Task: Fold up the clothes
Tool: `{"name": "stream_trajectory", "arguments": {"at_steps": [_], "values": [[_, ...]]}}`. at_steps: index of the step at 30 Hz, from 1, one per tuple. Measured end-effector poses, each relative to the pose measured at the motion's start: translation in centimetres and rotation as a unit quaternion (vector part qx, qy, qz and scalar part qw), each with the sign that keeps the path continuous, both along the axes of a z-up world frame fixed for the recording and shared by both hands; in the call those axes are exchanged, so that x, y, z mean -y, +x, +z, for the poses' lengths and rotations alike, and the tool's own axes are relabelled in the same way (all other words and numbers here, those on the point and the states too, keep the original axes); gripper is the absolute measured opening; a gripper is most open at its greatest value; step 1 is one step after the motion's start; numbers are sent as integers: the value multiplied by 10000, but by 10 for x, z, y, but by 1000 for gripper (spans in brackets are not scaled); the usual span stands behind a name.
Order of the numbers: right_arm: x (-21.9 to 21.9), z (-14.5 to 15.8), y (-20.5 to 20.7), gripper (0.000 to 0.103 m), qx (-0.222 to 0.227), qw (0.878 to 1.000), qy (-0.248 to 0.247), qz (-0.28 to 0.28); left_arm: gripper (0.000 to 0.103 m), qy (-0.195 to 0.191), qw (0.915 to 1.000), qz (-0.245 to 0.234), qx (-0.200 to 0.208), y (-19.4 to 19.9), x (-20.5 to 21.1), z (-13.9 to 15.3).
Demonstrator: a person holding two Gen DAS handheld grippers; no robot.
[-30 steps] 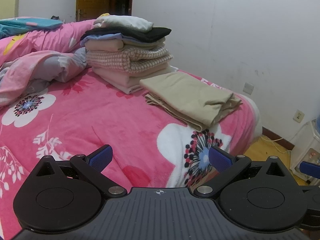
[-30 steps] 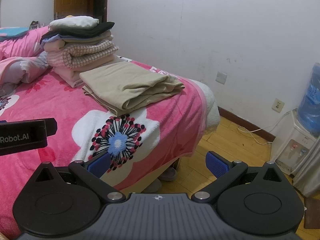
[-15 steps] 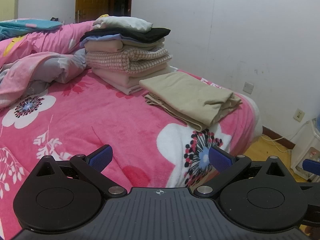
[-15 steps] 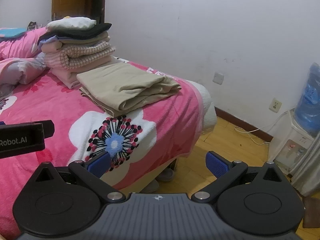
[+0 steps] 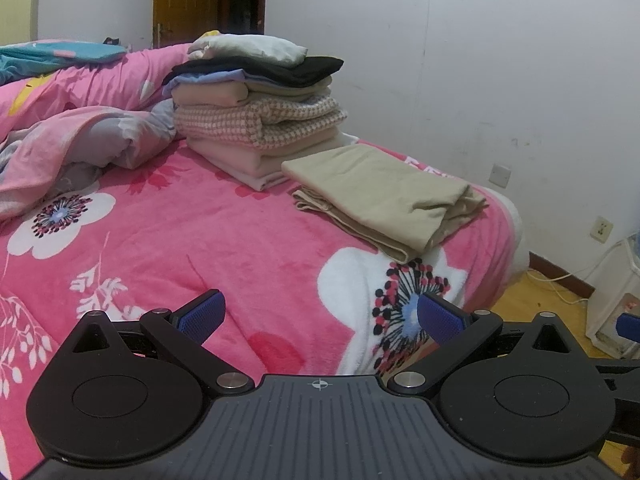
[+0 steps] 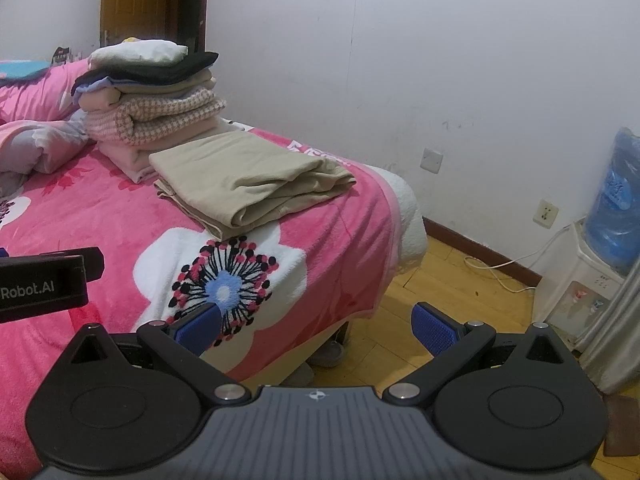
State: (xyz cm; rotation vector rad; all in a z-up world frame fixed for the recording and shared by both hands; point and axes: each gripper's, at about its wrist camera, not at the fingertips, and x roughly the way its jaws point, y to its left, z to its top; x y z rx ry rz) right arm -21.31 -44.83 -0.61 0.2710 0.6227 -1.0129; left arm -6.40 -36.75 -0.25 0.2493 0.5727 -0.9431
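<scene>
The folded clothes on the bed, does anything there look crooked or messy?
Mostly tidy. The beige folded garment lies flat beside the stack of folded clothes, but its right end is bunched, its layers not lined up. In the stack, the black garment juts out to the right past the layers beneath. Nothing has fallen.
</scene>
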Motion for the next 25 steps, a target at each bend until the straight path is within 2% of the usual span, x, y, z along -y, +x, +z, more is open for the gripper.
{"name": "stream_trajectory", "arguments": {"at_steps": [25], "values": [[-2,2,1,103,17,10000,-27,11,103,13,10000,6,9,0,-2,0]]}}
